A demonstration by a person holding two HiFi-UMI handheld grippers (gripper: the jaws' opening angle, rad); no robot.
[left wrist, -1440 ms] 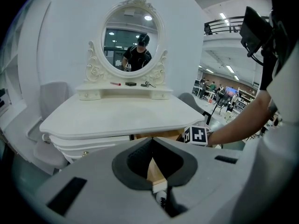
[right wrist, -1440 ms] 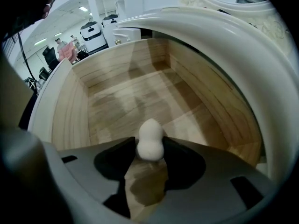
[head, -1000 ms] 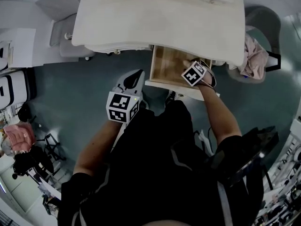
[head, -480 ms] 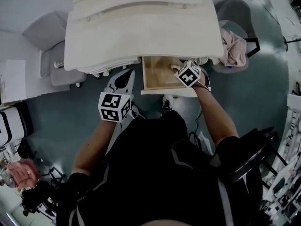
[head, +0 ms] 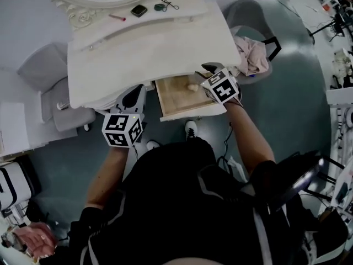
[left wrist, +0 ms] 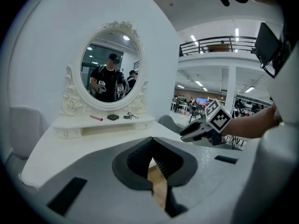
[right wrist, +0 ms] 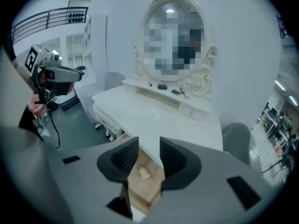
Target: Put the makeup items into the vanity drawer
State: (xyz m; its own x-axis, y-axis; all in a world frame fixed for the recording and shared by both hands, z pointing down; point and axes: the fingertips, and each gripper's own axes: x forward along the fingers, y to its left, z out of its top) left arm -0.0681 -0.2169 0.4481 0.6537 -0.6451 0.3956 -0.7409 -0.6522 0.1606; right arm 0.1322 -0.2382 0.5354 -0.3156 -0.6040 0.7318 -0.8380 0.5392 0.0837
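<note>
Drawer (head: 176,101) open under vanity top (head: 149,43) | pale makeup piece (head: 192,87) lying inside drawer, near its back | right gripper (head: 207,68) over drawer's right edge, jaws just been closing, gap left, nothing between | left gripper (head: 134,89) just left of drawer, tips together, empty | red stick (head: 117,17), black compact (head: 139,10) on shelf well beyond drawer

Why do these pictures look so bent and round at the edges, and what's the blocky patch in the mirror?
Head view: a wide lens bows the vanity edges and curves the floor. Both gripper views: fisheye with dark corners. Right gripper view: the blocky patch over the mirror was added afterwards to hide a face.
</note>
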